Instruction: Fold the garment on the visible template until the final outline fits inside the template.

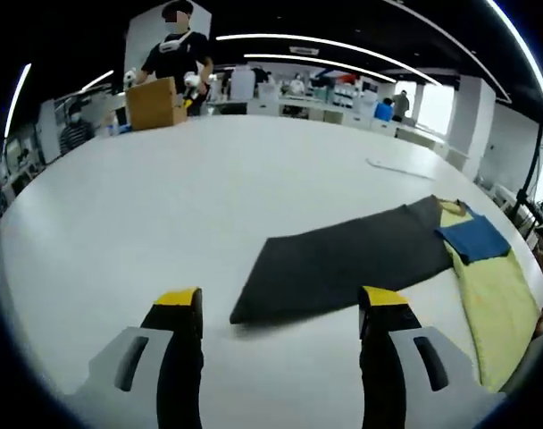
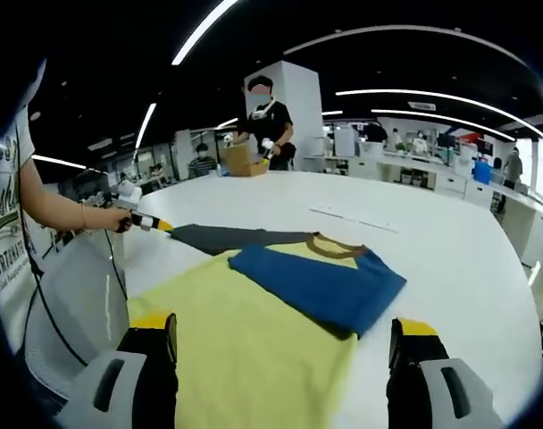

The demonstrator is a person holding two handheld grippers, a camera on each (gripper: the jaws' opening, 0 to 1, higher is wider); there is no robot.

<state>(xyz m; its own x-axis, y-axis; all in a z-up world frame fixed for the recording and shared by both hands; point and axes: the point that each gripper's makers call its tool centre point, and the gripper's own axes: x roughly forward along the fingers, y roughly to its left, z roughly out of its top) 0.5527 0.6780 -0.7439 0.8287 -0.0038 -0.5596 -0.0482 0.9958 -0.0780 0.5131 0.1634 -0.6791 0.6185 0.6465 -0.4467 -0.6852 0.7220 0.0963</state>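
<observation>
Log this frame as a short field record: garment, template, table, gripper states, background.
garment: yellow T-shirt with brown collar, one blue sleeve folded over the body
template: dark grey sheet flat on the table, beside the shirt
table: large white top
left gripper: open, holding nothing, above the sheet's near corner
right gripper: open, holding nothing, over the yellow body
background: person at a cardboard box

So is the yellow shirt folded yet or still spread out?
Partly folded. One blue sleeve lies turned in over the yellow shirt, whose body lies flat on the white table. Both tongs are open and empty.
</observation>
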